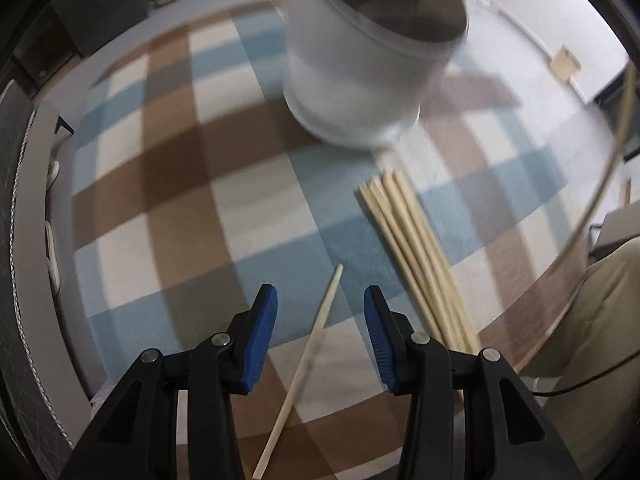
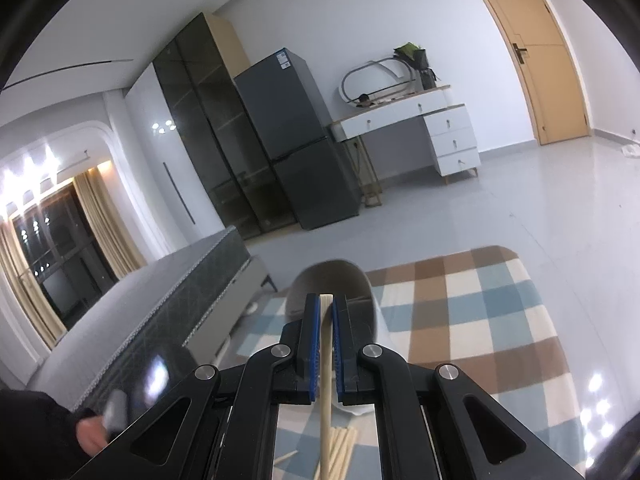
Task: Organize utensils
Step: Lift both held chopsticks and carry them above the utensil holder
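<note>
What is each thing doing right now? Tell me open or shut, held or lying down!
left gripper: open, nothing between its fingers.
right gripper: shut on one chopstick.
single chopstick: lying loose on the checked cloth.
chopstick bundle: lying together on the cloth.
white holder: empty as far as shows, blurred.
door: shut.

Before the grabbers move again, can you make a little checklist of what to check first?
1. Right gripper shut on its chopstick: ok.
2. Left gripper open: ok.
3. Loose chopstick lies between the left jaws, not pinched: ok.
4. Gray holder in view ahead of the right gripper: ok.
5. Holder standing steady: cannot tell, blurred.
6. Chopstick bundle left on the checkered rug, unsorted: not ok.
</note>
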